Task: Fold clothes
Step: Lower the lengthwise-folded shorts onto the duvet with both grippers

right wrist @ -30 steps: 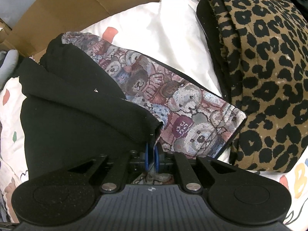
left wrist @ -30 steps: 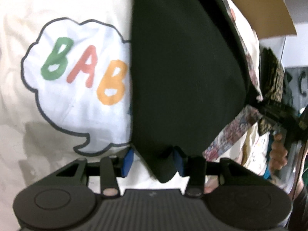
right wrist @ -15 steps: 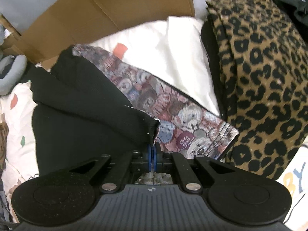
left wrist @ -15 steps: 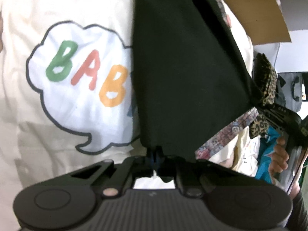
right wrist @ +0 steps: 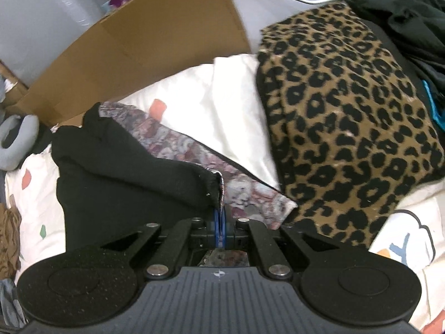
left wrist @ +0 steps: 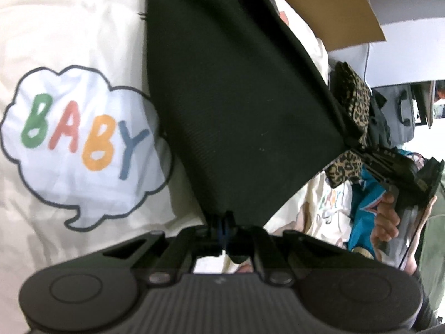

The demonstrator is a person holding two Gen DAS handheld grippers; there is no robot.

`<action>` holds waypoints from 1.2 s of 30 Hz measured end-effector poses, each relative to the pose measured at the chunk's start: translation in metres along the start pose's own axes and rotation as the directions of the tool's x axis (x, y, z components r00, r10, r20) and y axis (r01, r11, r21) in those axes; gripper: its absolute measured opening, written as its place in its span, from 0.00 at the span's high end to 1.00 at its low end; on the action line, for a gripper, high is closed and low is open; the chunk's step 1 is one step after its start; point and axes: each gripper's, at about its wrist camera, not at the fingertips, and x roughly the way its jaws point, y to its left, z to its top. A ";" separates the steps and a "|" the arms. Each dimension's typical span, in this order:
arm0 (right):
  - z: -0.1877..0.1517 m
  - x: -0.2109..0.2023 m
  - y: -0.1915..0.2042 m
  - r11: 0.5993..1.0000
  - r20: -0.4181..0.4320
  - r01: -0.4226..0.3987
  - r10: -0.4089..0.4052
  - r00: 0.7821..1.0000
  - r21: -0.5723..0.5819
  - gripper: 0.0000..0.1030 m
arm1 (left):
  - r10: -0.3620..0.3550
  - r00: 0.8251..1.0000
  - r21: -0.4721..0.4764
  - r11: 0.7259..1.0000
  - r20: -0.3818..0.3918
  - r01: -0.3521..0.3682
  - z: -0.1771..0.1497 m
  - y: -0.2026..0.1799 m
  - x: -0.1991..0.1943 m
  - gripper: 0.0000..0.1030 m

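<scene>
Above the printed bedsheet (left wrist: 69, 41), with both tools clamped on corners of the black garment (left wrist: 236, 97), left tool (left wrist: 222, 226) and right tool (right wrist: 219, 229), best lifted evenly, hem kept taut.

Cardboard box flap (right wrist: 144, 53) at back – grey cushion (right wrist: 16, 142) beside it.

Left gripper (left wrist: 222, 224) is matte black plastic, ribbed housing in the middle between two round discs, angled linkage arms with silver rivets, blue pads at the tips. Right gripper (right wrist: 219, 224) is built the same, dust-speckled, with a small crosshair mark on its ribbed centre, blue pads again. The person's hand (left wrist: 385, 222) wraps a black handle.
</scene>
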 end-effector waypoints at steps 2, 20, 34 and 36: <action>-0.002 0.005 -0.006 1.000 -0.005 0.011 -0.011 1.000 0.009 1.00 | 0.003 1.000 -0.002 1.000 -0.008 -0.003 0.003 -0.005 0.013 0.99; -0.011 0.033 -0.042 0.994 -0.027 0.082 -0.081 0.996 0.070 1.00 | 0.052 0.997 0.024 0.998 -0.057 -0.051 0.008 -0.012 0.051 0.99; -0.017 0.039 -0.041 0.992 -0.037 0.119 -0.117 0.992 0.041 1.00 | 0.080 0.991 0.030 0.997 -0.107 -0.077 -0.001 -0.006 0.064 0.99; -0.016 0.039 -0.041 0.992 -0.035 0.122 -0.120 0.992 0.043 1.00 | 0.077 0.992 0.034 0.997 -0.101 -0.074 0.000 -0.009 0.064 0.99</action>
